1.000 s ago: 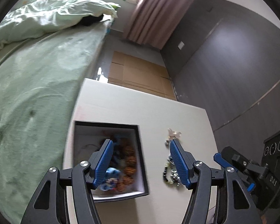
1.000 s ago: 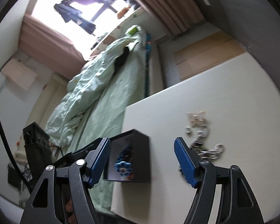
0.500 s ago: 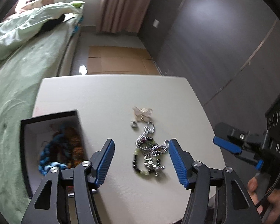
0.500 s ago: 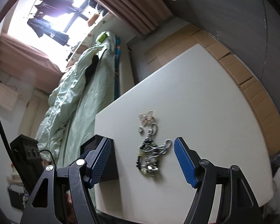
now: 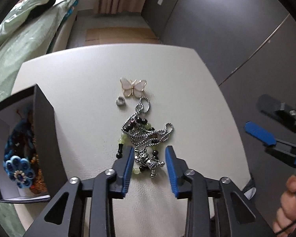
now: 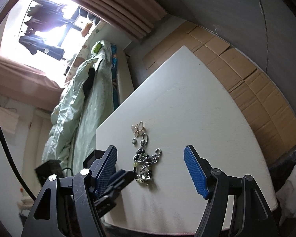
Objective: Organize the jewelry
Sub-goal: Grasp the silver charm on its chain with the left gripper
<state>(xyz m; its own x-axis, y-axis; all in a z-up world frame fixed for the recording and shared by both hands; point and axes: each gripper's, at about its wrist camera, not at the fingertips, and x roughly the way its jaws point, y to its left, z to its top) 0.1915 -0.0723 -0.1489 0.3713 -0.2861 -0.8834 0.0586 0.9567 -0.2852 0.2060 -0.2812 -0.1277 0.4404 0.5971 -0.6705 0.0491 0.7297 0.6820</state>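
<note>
My left camera looks steeply down along my left tongs [image 5: 148,165], close over the table [image 5: 79,75] and the jewelry [image 5: 146,134]. My right camera sits further back, tilted less, facing the bed [image 6: 88,90]. Both share the table, jewelry and bed.

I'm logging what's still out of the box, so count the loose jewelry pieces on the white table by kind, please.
Butterfly pendant: 1
Small grey ring: 1
Silver rope chain with charm: 1
Beaded strand, black and pale green: 1
Total: 4, though the chain and the beads are tangled, so that pile could hide more.
</note>
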